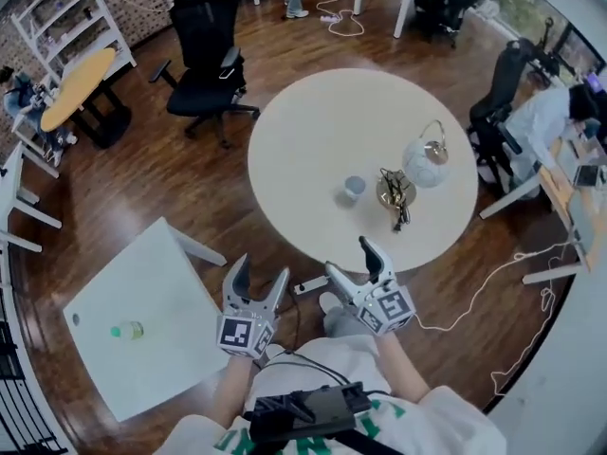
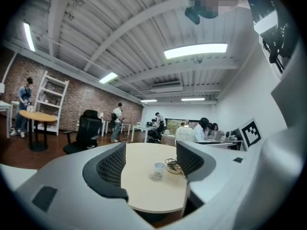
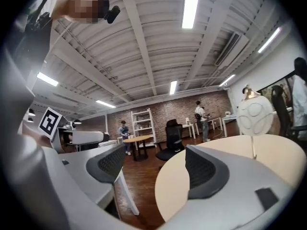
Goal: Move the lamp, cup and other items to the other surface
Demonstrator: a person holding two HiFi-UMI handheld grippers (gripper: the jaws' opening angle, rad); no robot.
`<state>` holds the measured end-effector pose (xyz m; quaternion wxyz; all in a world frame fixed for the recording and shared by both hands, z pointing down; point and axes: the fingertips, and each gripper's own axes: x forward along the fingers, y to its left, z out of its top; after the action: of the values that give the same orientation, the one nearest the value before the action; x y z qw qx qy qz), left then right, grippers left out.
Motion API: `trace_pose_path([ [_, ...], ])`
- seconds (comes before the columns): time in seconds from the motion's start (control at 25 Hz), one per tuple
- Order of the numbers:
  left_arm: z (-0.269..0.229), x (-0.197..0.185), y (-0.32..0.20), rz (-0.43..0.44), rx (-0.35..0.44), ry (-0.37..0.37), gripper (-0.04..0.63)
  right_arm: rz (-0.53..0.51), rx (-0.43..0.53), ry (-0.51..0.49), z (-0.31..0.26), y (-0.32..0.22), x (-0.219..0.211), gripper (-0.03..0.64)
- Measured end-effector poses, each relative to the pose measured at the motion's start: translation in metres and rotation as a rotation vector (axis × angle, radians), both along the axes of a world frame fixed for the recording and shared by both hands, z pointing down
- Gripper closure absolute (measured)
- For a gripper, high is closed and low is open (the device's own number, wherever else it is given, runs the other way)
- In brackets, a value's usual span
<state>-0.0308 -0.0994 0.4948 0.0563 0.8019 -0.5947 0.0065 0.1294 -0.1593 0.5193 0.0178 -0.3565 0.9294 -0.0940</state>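
At the bottom centre, the left gripper [image 1: 261, 271] and right gripper [image 1: 349, 257] hover with fingers [image 2: 111, 164] released and empty, while above them the round cream desk [image 1: 313, 159] carries, toward its right side, a white globe lamp [image 1: 426, 162] with a metal loop and, to its left, a small pale cup [image 1: 354, 188].

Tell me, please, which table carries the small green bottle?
The square white table at lower left; the round cream table holds a pale cup and white globe lamp.
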Motion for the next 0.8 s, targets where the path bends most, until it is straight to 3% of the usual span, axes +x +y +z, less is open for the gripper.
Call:
trace_pose_path([
  [0.2,0.02,0.077,-0.061,0.176,-0.025,-0.044,0.279,0.162,-0.046,0.022,0.027,-0.028,0.073,0.213],
  [0.36,0.037,0.119,-0.097,0.261,-0.033,-0.072,0.279,0.196,-0.07,0.046,0.06,-0.056,0.101,0.214],
  [0.48,0.042,0.14,-0.119,0.273,-0.055,-0.053,0.279,0.194,-0.096,0.116,0.102,-0.086,0.108,0.213],
  [0.56,0.041,0.15,-0.13,0.259,-0.091,-0.022,0.279,0.202,-0.115,0.141,0.132,-0.112,0.108,0.172],
  [0.64,0.054,0.147,-0.135,0.235,-0.116,-0.032,0.279,0.204,-0.151,0.157,0.157,-0.136,0.102,0.141],
  [0.8,0.078,0.131,-0.152,0.179,-0.146,-0.07,0.279,0.183,-0.169,0.221,0.202,-0.193,0.088,0.141],
])
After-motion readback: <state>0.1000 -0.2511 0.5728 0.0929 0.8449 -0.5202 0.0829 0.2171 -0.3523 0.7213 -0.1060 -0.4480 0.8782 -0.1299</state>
